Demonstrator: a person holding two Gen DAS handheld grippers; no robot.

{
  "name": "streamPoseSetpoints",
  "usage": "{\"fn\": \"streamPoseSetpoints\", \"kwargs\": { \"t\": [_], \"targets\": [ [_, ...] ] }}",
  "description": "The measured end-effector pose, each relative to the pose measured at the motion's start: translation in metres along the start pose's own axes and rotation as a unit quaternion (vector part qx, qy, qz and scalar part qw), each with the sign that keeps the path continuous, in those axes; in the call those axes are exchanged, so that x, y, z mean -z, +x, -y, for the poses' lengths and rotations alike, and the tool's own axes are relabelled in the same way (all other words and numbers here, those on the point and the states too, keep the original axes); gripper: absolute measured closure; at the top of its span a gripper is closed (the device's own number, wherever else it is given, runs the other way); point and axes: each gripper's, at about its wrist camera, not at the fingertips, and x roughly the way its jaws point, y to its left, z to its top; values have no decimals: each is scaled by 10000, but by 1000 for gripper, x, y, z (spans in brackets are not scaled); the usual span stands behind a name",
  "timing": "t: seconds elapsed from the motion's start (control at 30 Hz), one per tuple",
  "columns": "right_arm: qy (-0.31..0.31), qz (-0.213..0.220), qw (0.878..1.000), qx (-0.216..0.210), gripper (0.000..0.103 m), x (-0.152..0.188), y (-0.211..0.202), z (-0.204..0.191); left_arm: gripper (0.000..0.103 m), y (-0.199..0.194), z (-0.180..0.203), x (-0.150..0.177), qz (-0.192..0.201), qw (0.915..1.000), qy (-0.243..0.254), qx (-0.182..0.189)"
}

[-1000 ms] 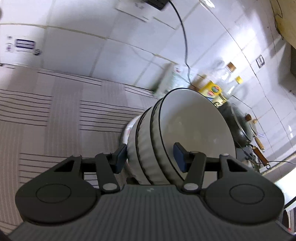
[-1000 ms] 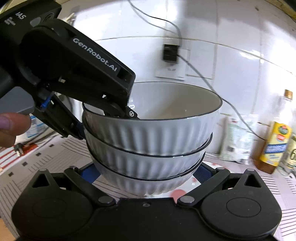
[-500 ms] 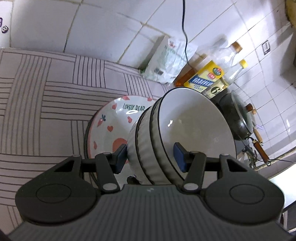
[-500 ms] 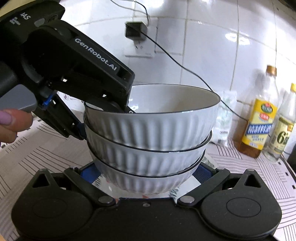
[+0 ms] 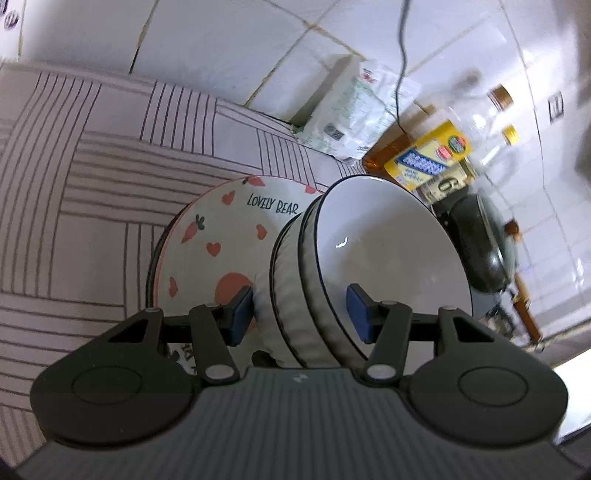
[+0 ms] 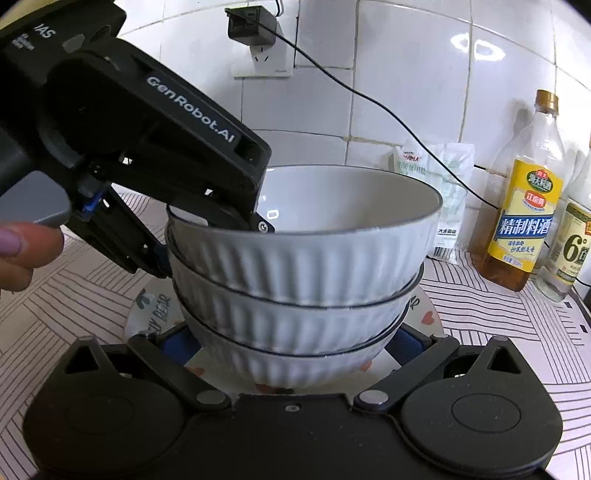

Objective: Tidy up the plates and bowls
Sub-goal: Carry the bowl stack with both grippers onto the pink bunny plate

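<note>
Left claw (image 5: 301, 308) clamps the rim side of a stack of three ribbed white bowls (image 6: 303, 266), one pad inside, one outside. Right claw (image 6: 291, 345) grips the bottom bowl from both sides. The stack sits just above the "Lovely Bear" plate (image 5: 221, 236) on the striped desk (image 5: 74, 184); contact unclear.

A striped tablecloth (image 6: 491, 314) covers the counter below a white tiled wall (image 6: 413, 92), where a black adapter (image 6: 251, 26) sits in a socket (image 6: 263, 61), its cable (image 6: 369, 99) trailing past white packets (image 6: 448, 192), two labelled bottles (image 6: 524, 218) and, in the left view, a dark wok (image 5: 480, 247).
</note>
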Motion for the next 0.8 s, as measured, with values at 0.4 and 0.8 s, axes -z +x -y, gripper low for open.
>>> {"fn": "streamPoseSetpoints", "kwargs": {
  "t": [0.4, 0.8],
  "targets": [
    [-110, 218, 9995, 179, 0, 9, 1, -9, 50, 0, 2, 1, 202, 9996, 161, -111],
    [257, -9, 9969, 745, 0, 16, -15, -24, 37, -47, 37, 21, 832, 9870, 864, -1067]
  ]
}}
